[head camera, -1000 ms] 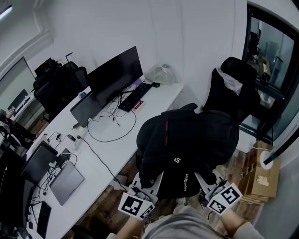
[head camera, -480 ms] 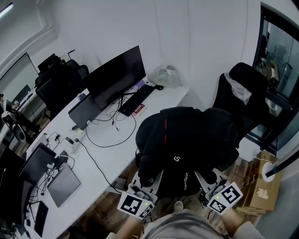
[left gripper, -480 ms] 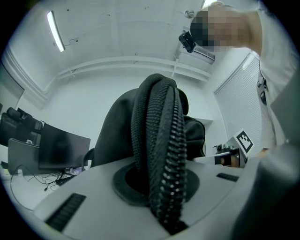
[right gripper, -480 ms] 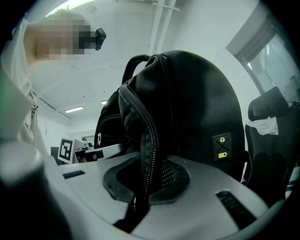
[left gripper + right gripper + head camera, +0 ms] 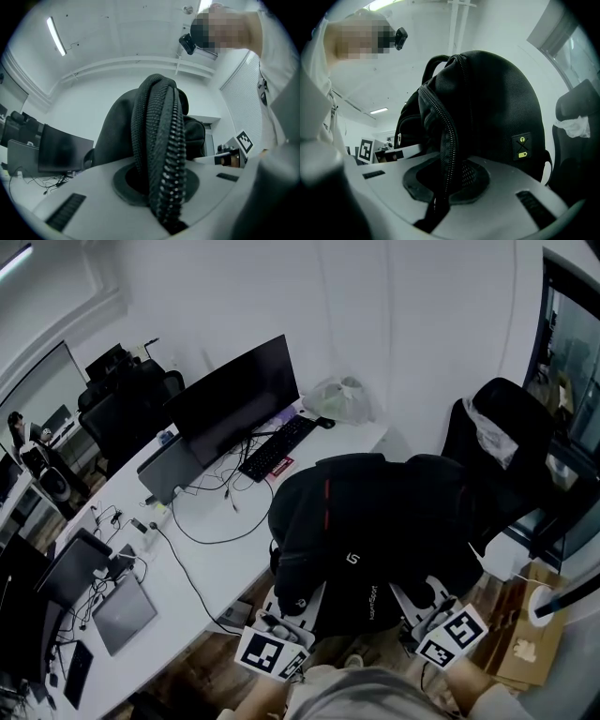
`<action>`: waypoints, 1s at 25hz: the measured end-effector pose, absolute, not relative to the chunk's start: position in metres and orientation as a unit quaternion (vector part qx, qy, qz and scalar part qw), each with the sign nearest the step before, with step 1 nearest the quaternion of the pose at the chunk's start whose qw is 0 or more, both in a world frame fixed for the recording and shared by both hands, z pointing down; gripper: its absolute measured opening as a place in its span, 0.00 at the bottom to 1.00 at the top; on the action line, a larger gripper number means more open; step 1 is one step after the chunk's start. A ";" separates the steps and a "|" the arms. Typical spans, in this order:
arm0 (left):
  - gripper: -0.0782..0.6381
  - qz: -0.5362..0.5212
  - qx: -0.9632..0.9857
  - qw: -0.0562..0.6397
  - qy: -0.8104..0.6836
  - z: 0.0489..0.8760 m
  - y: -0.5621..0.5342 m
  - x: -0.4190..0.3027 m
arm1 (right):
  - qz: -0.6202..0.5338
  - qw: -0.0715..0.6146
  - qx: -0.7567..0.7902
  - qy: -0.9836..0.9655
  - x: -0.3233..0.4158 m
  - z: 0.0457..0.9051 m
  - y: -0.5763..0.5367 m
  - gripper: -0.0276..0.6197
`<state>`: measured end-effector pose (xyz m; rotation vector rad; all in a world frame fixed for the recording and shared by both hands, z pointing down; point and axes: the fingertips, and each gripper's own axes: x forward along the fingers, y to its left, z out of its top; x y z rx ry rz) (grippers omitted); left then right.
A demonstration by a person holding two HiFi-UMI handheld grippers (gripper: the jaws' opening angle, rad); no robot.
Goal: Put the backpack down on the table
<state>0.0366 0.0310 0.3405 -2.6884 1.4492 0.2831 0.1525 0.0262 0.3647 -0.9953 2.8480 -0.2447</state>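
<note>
The table (image 5: 220, 554) lies left of the fingers. The left gripper (image 5: 161, 201) has its fingers clamped on a zipper edge of the backpack (image 5: 384, 521), which hangs just beyond them. The right gripper (image 5: 440, 197) clamps another zipper edge.

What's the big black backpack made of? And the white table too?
The backpack looks like woven fabric, probably nylon: matte black, with a fine weave showing in the right gripper view and a toothed zipper along its edge. The table looks like smooth white laminate or painted board; I can't tell which.
</note>
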 end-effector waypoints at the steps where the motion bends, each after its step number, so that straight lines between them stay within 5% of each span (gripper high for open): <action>1: 0.14 0.092 -0.875 0.037 0.474 0.340 0.027 0.038 | -0.082 0.058 -0.327 0.940 0.154 0.364 0.021 0.08; 25: 0.14 0.102 -0.883 0.028 0.458 0.342 -0.111 -0.026 | -0.086 0.044 -0.349 0.932 0.091 0.367 -0.111 0.08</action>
